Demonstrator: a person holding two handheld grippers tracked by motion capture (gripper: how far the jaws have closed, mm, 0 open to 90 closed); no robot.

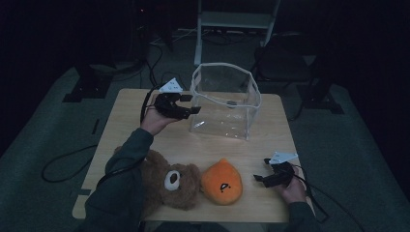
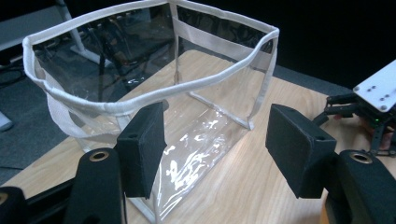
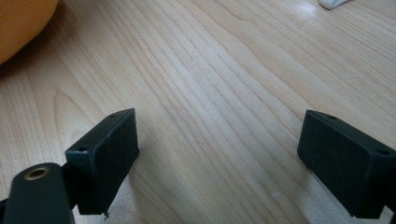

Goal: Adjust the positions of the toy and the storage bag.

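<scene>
A clear plastic bag [image 1: 225,99] with white trim stands open on the far middle of the wooden table [image 1: 270,125]. My left gripper [image 1: 193,104] is open right beside the bag's left wall. In the left gripper view the bag [image 2: 154,79] rises just ahead of that gripper [image 2: 219,149], its near corner by the left pad [image 2: 142,149], and nothing is pressed between the pads. A brown teddy bear [image 1: 169,183] and an orange plush toy [image 1: 221,182] lie near the front edge. My right gripper [image 1: 261,169] rests open on the table, right of the orange plush [image 3: 18,23], holding nothing.
Bare wood [image 3: 210,93] lies between the right gripper's pads. The right gripper's white plate [image 2: 378,88] appears at the far right of the left gripper view. A pale metal stand [image 1: 237,21] and cables [image 1: 63,164] are on the dark floor around the table.
</scene>
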